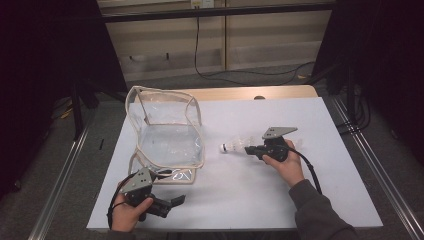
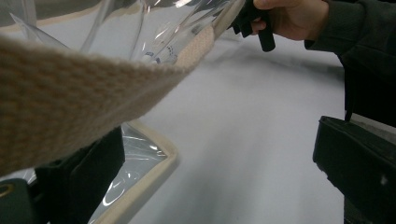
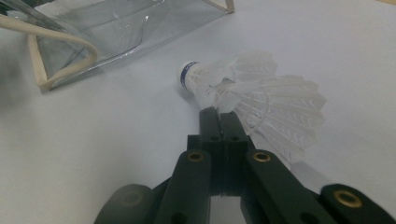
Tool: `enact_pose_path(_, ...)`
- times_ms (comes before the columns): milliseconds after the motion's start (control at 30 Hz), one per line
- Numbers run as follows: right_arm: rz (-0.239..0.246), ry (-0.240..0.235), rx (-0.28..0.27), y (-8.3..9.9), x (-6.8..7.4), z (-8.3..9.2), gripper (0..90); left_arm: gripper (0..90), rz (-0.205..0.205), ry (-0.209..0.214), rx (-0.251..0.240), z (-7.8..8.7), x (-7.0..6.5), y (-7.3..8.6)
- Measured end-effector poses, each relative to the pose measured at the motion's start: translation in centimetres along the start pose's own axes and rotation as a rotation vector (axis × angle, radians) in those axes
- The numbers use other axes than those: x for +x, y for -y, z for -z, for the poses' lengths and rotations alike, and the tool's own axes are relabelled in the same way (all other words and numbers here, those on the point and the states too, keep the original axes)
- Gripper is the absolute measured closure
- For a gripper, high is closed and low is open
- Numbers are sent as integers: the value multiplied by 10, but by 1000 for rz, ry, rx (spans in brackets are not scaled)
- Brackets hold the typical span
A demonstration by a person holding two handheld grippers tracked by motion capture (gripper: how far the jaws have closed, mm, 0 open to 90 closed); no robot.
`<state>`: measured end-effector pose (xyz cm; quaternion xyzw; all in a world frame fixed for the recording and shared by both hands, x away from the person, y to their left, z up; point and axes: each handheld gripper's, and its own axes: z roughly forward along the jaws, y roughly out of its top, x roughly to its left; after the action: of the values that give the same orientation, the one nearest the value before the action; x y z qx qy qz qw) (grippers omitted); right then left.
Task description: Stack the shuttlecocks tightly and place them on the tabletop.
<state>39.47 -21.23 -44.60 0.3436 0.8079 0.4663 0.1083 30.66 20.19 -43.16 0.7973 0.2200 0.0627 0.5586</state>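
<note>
A white shuttlecock (image 1: 239,145) is held by the right gripper (image 1: 253,148) near the middle of the tabletop (image 1: 280,200), a little toward the right edge. In the right gripper view the two black jaws are pressed tight together, and the thin edge of the shuttlecock's (image 3: 254,100) white feathers is pinched between their tips. The round tip with its blue band is pointed away from the gripper, toward the bag. The right gripper is held by the person's right hand (image 1: 285,167), with a dark sleeve (image 1: 315,212) behind it.

A clear plastic bag (image 1: 167,132) with cream-coloured edging is stood on the left half of the tabletop, reaching toward the far edge. Its top is open. A flat clear flap is laid on the table at its near side.

The left gripper (image 1: 172,202) is held near the near left corner of the tabletop, just beside the bag's flap. Its jaws are spread wide apart. In the left gripper view a woven cream strap (image 2: 70,88) of the bag is seen lying over the left jaw, and nothing is squeezed between the jaws.
</note>
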Motion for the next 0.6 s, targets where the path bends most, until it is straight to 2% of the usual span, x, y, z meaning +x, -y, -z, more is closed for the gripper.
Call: enact_pose_path(600, -6, -14, -5, 0, 0, -5, 900, 21, 0, -2, 0, 0, 0, 0)
